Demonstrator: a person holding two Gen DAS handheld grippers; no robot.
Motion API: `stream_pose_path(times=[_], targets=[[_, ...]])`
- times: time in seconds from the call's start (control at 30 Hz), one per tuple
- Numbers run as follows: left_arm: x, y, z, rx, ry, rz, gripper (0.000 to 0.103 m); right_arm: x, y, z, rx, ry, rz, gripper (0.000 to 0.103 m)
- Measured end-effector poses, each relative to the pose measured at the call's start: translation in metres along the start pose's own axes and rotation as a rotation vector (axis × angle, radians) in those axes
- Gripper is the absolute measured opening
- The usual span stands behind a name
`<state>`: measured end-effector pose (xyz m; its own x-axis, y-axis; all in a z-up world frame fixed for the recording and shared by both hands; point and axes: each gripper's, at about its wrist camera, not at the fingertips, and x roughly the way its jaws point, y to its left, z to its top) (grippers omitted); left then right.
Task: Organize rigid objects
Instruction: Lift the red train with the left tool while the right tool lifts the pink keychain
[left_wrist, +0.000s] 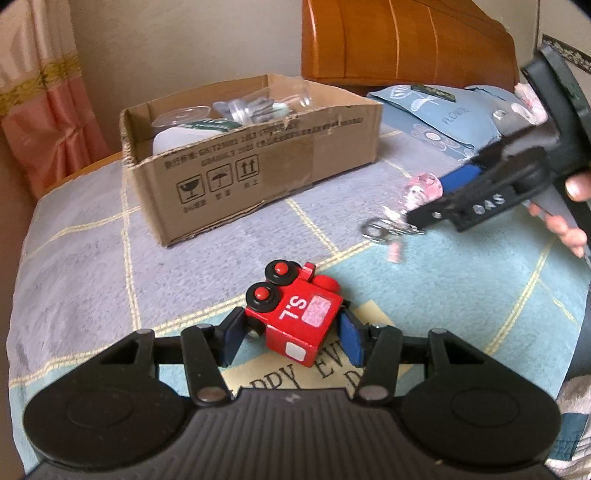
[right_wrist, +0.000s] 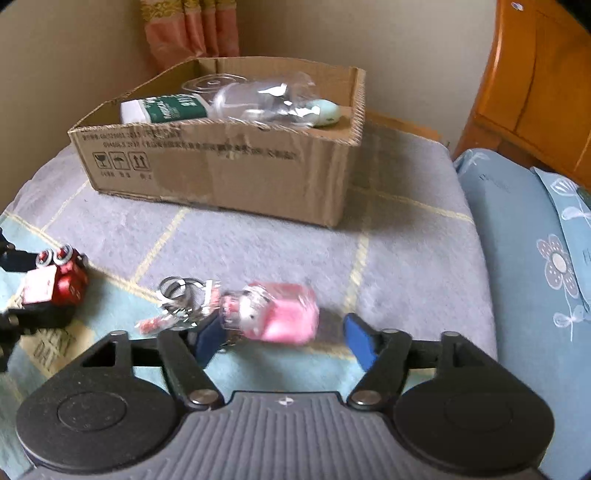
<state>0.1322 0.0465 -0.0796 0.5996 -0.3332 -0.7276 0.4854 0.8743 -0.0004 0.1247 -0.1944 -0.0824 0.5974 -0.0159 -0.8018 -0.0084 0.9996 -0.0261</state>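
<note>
Underneath everything lies a checked blanket (left_wrist: 92, 258) on a bed with a wooden headboard (left_wrist: 399, 37); a pink curtain (left_wrist: 44, 110) hangs behind. On it, a cardboard box (left_wrist: 258, 173) holds a clear bottle (right_wrist: 255, 98) and a green-labelled carton (right_wrist: 166, 109). The left gripper (left_wrist: 291, 334) clenches the red toy train (left_wrist: 295, 317). The right gripper (right_wrist: 284, 338) stands released around the pink keychain (right_wrist: 277, 312).
</note>
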Motion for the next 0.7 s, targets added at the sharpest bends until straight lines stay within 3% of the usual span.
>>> stream_pose_path(times=[0.13,0.43,0.7], targets=[[0.000,0.002,-0.002,-0.015,-0.005,0.004,0.053,-0.004,-0.013,-0.008,0.023,-0.008,-0.003,0.083],[0.006,0.001,0.004,-0.001,-0.008,0.009,0.054,-0.002,-0.015,-0.010,0.013,-0.039,0.005,0.084],[0.011,0.000,0.008,-0.003,-0.013,-0.001,0.054,-0.003,-0.009,-0.006,0.000,-0.061,0.018,0.067]])
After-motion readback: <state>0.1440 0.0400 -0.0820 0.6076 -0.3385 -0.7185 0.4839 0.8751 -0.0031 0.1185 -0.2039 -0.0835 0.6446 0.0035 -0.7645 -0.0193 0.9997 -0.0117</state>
